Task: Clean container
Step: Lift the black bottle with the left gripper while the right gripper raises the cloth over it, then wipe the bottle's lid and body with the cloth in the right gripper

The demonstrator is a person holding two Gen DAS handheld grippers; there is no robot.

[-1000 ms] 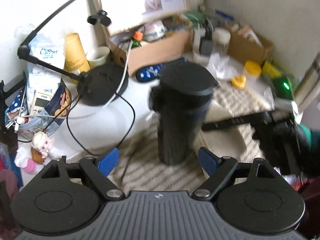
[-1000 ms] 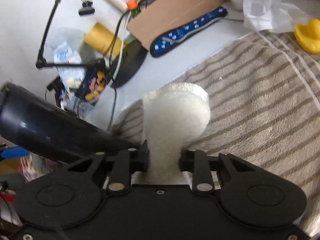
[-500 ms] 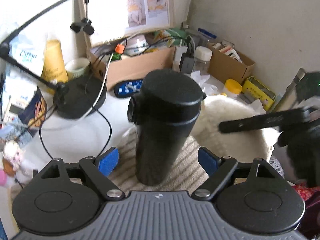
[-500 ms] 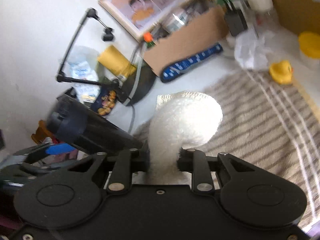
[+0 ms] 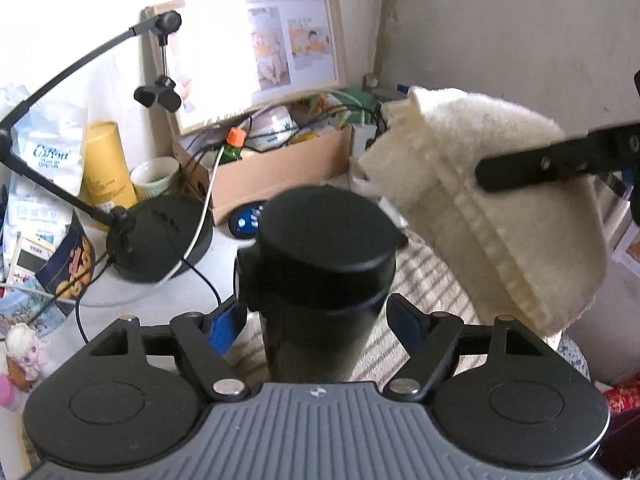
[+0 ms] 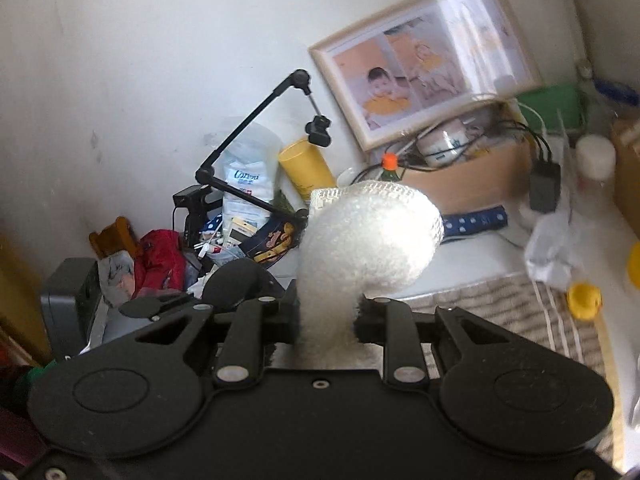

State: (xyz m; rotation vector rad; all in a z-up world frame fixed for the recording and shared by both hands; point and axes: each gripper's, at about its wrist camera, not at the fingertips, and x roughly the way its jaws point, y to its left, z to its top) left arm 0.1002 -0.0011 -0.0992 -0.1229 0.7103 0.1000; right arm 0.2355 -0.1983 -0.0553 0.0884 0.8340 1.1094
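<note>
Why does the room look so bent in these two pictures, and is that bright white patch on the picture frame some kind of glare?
Left wrist view: the fisheye lens bows the lamp arm and leaves dark corners; window glare whites out much of the picture frame, while the black flask stays sharp. Right wrist view: the same bending tilts the frame, its right part washed out, and the rubber duck looks smeared.

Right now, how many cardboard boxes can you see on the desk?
2: one box under the picture frame, full of cables and packets; another box at the far right edge, mostly cropped. Clutter may hide more.
</note>
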